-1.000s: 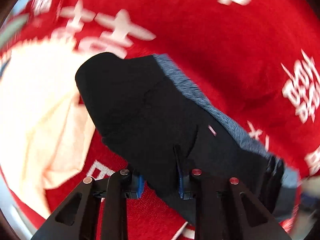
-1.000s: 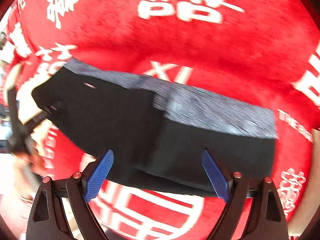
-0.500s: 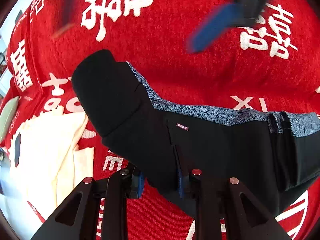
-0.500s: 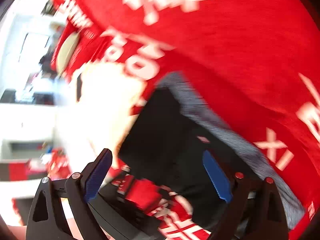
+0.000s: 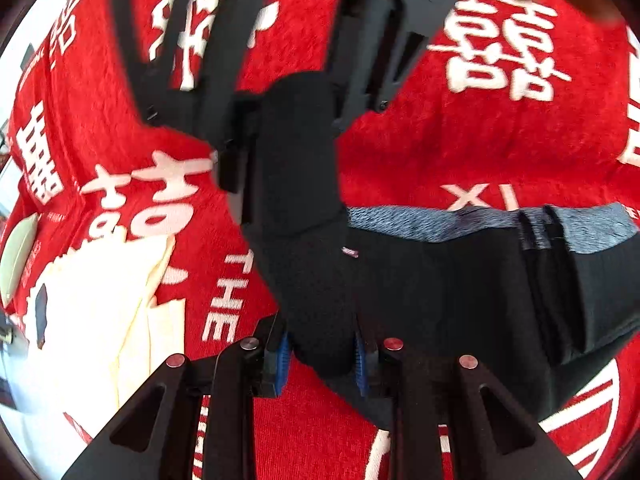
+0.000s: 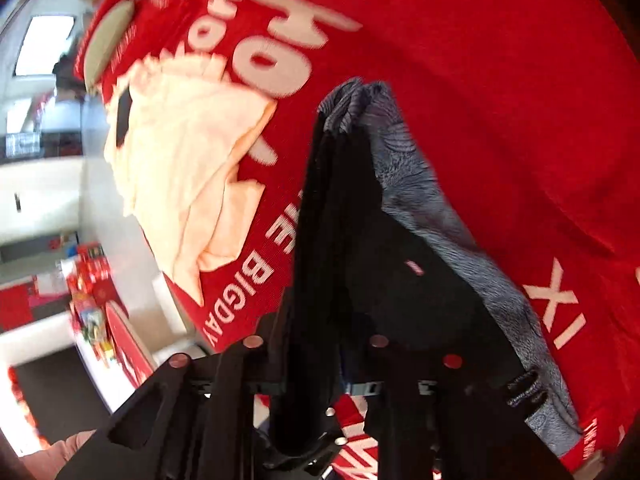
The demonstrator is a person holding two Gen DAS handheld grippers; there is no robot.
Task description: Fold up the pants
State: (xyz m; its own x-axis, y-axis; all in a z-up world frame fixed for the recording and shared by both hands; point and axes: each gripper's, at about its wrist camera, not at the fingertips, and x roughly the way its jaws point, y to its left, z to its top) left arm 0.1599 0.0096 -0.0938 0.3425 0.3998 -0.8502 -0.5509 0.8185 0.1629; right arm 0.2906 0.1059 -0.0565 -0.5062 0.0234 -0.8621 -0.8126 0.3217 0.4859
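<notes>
The black pants (image 5: 440, 280) with a grey inner lining (image 5: 432, 222) lie folded on the red cloth, running off to the right. At the bottom of the left wrist view, my left gripper (image 5: 320, 358) is shut on a bunched black edge of them. My right gripper (image 5: 286, 156) reaches in from the top, its jaws closing on the pants' far end, with black fabric between the fingers. In the right wrist view the right gripper (image 6: 316, 344) pinches a raised ridge of the pants (image 6: 400, 280), and the fabric hides its pads. The lining (image 6: 420, 184) trails to the lower right.
A red cloth (image 5: 500, 140) with white characters covers the table. A crumpled cream garment (image 5: 100, 320) (image 6: 180, 160) lies left of the pants. A pale green oval (image 6: 108, 36) sits near the far left edge. Left of that edge the floor and room clutter show.
The right gripper swung from above the pants' middle to their far end and went from wide open to closed on the fabric. The left gripper kept its hold while the pants turned.
</notes>
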